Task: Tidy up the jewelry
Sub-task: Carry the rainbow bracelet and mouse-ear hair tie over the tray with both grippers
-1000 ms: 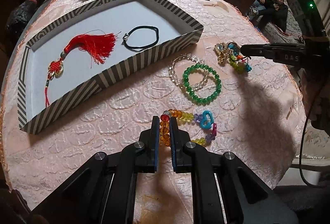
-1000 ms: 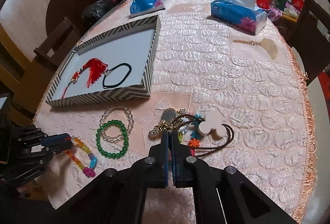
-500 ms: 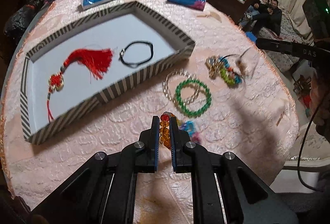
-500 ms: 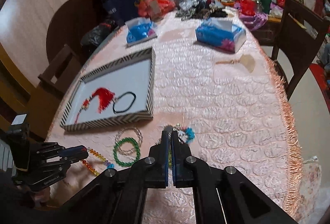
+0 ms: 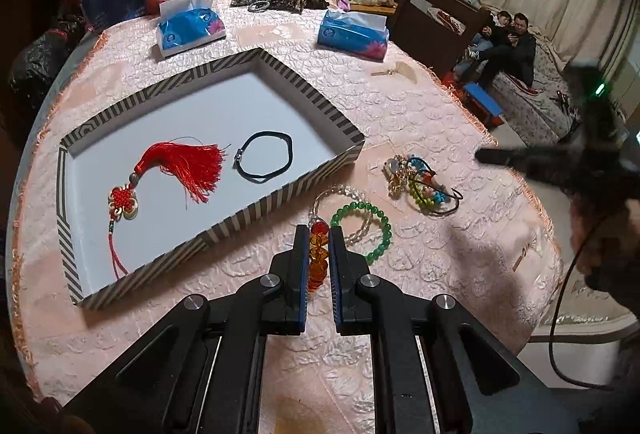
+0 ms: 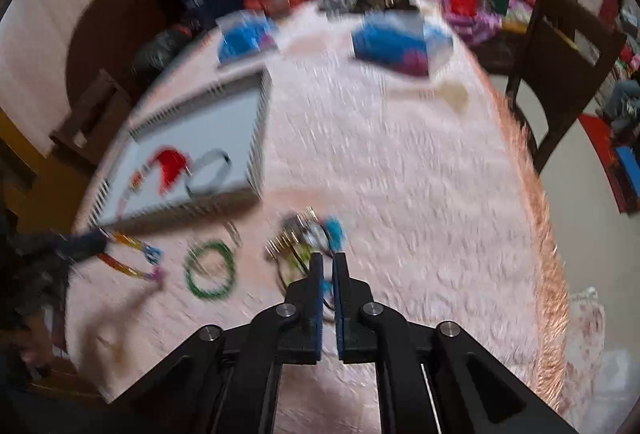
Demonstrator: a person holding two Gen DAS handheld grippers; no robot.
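My left gripper (image 5: 319, 234) is shut on a multicoloured bead bracelet (image 5: 319, 254) and holds it above the pink tablecloth; the bracelet hangs from it in the right wrist view (image 6: 132, 254). The striped tray (image 5: 280, 194) holds a red tassel charm (image 5: 176, 170) and a black cord bracelet (image 5: 265, 162). A green bead bracelet (image 5: 362, 230) and a clear bead bracelet (image 5: 340, 194) lie by the tray. A tangle of colourful jewelry (image 5: 420, 182) lies further right. My right gripper (image 6: 327, 260) is nearly closed above that tangle (image 6: 308, 238); the view is blurred.
Two blue tissue packs (image 5: 188, 26) (image 5: 352, 34) lie beyond the tray. A small fan (image 5: 396, 70) lies near the far right edge. Clutter fills the table's far end. A dark chair (image 5: 436, 22) stands at the right. People sit on a sofa (image 5: 508, 42).
My left gripper has lifted the multicoloured bracelet off the cloth and moved toward the tray. My right gripper has risen away from the jewelry tangle, which stays on the table.
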